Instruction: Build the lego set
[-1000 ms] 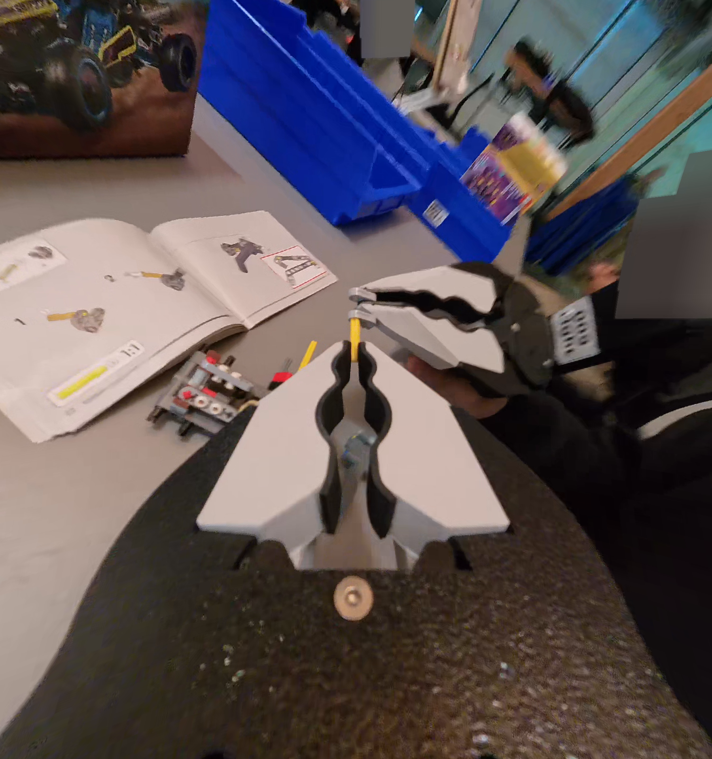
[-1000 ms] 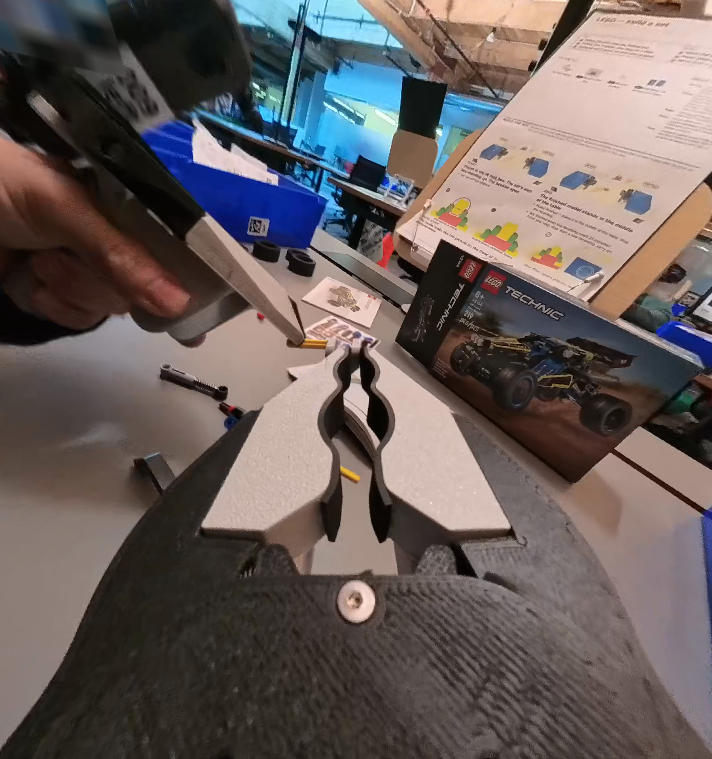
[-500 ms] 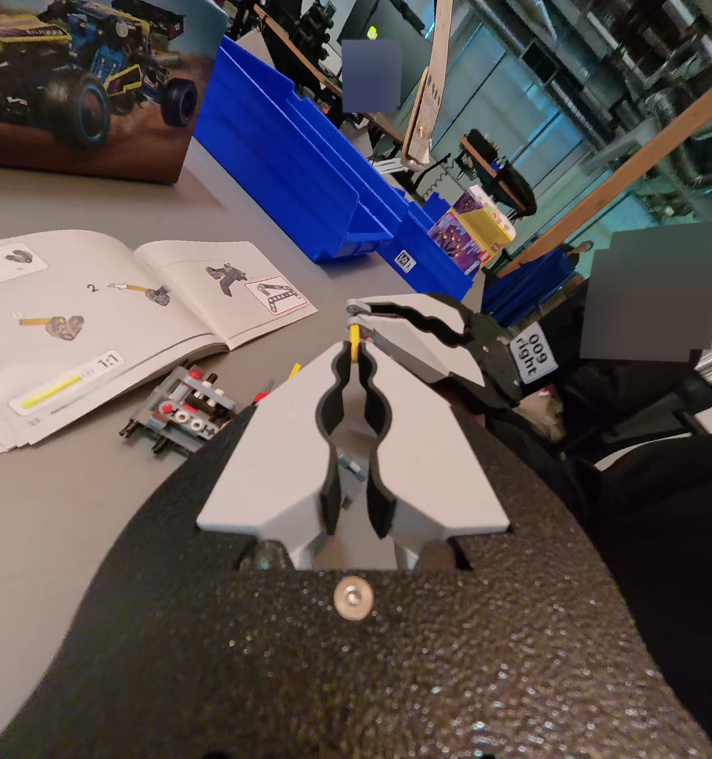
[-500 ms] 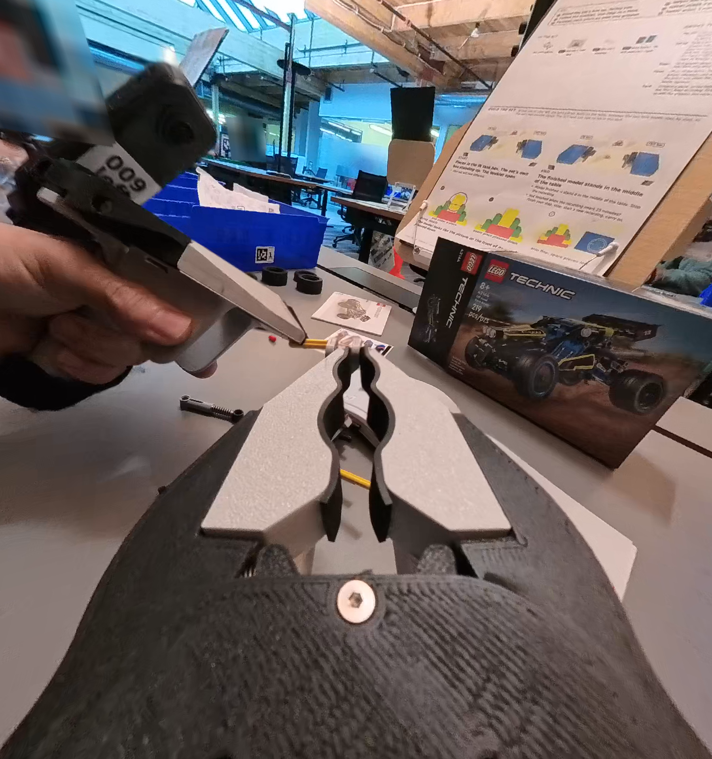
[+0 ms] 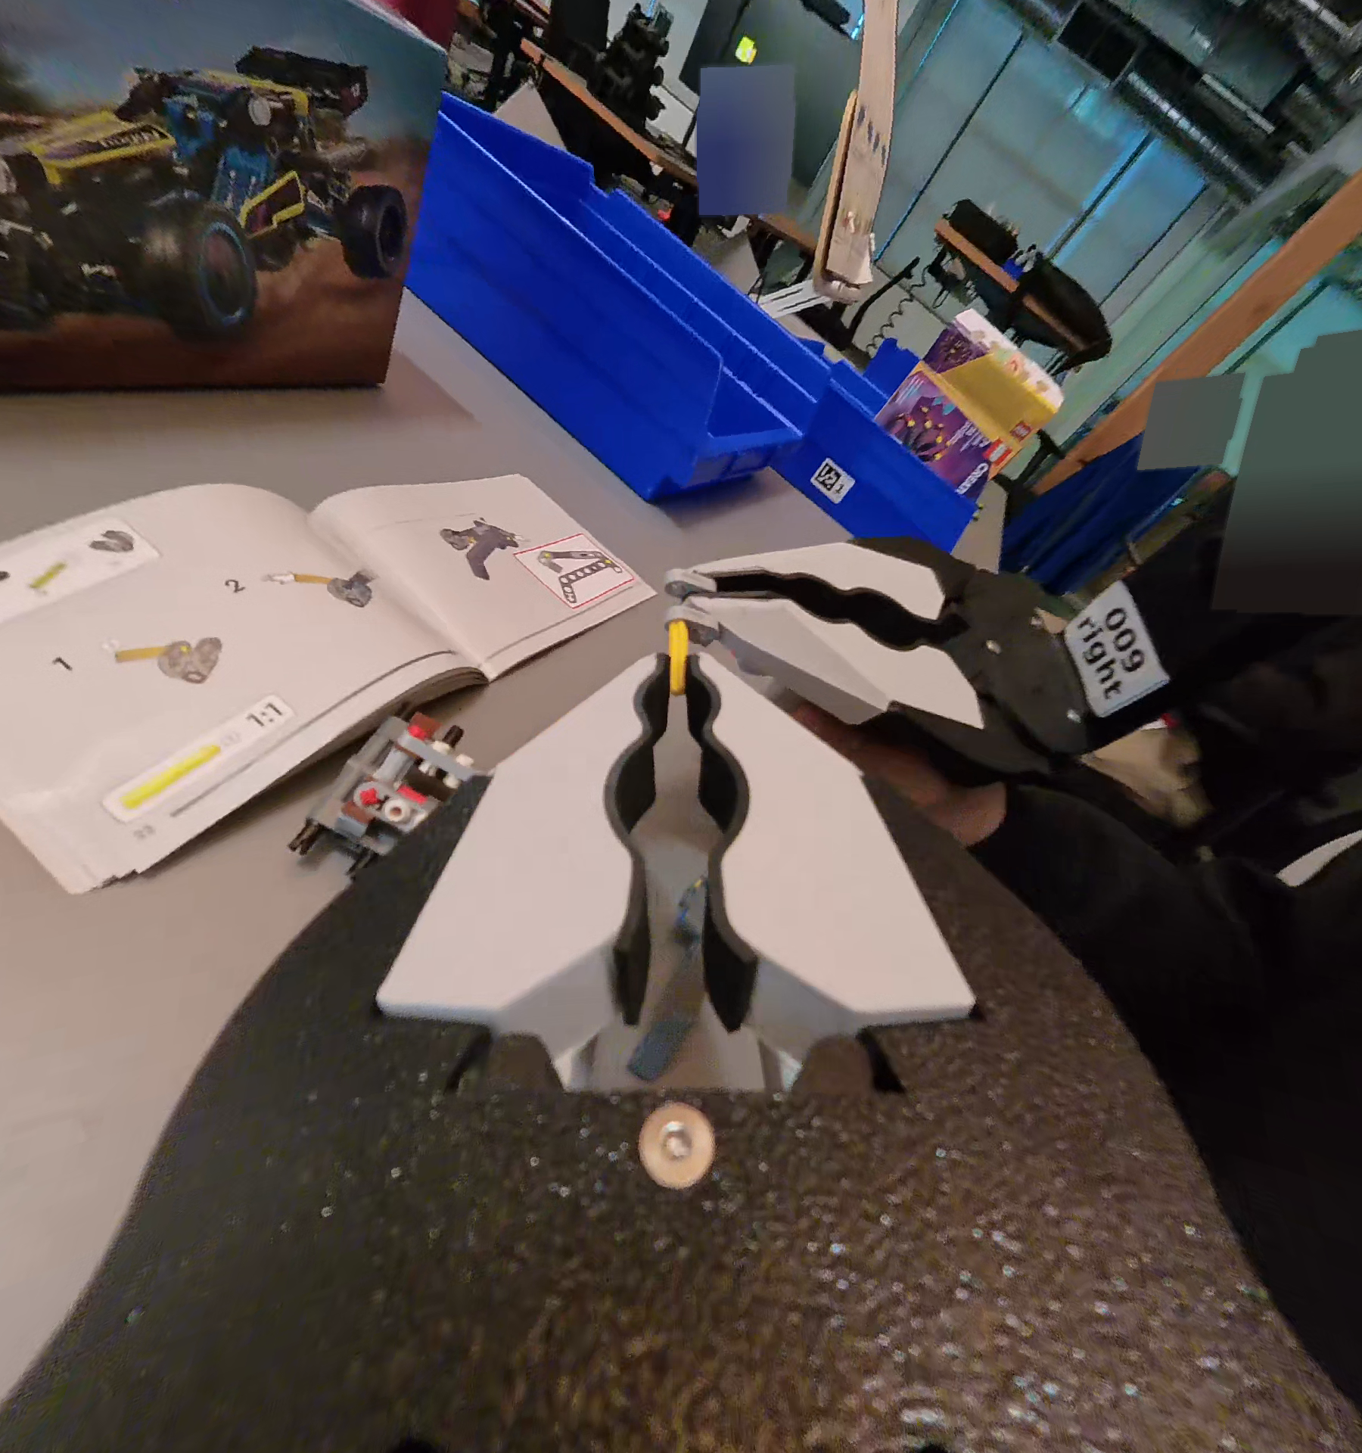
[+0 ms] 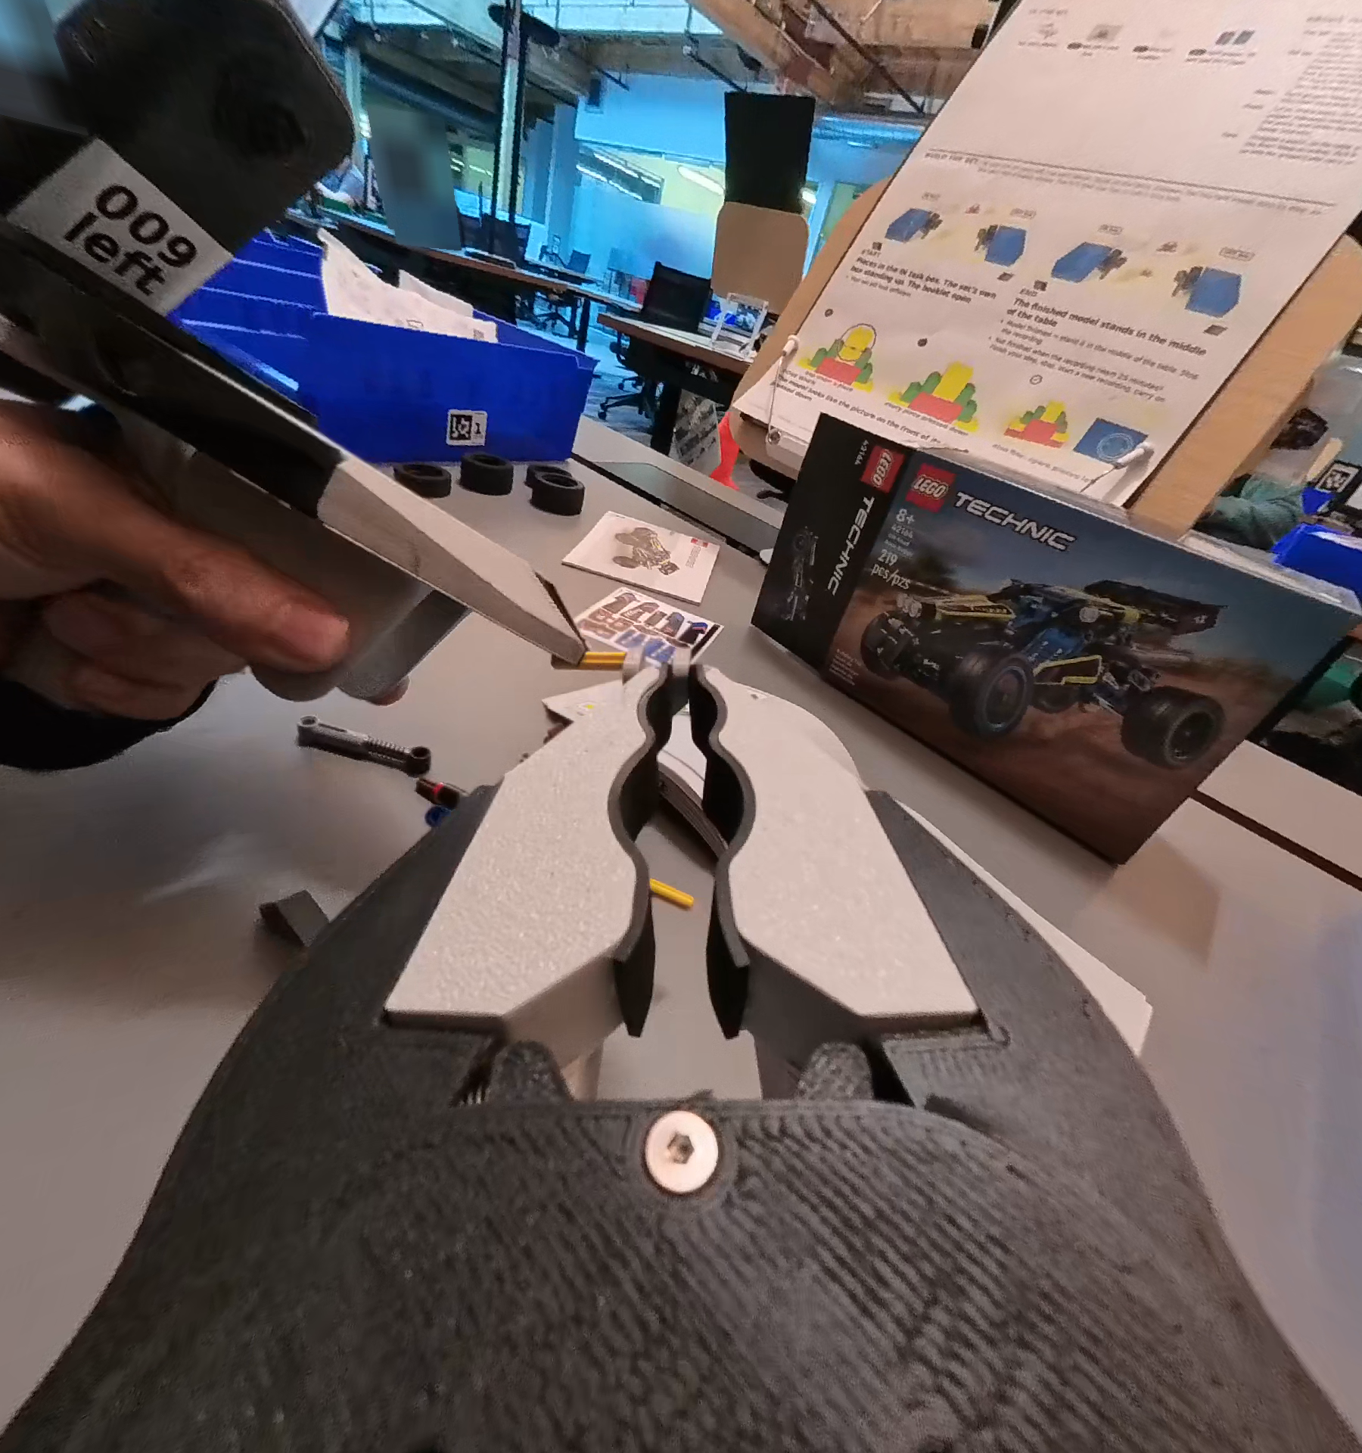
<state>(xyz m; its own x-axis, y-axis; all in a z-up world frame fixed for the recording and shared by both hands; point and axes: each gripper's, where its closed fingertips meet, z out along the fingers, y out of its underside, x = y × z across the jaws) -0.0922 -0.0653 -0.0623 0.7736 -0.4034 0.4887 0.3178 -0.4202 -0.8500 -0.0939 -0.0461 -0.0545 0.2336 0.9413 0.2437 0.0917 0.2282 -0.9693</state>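
A: Pose check?

B: I've got both held above the table (image 6: pixel 151 849), tips meeting mid-air. Left gripper (image 5: pixel 676 668) is clamped on the yellow axle (image 5: pixel 676 649); the axle sticks out past its tips.

A: Right one?

B: Right gripper (image 6: pixel 668 671) is pinched on a small light grey connector (image 6: pixel 646 659), right at its tips. The axle's far end touches that connector. I can't tell if it's seated.

A: Rest of the build?

B: Grey sub-assembly (image 5: pixel 383 794) lies on the table, just near of the open instruction booklet (image 5: pixel 214 652), left of the left gripper.
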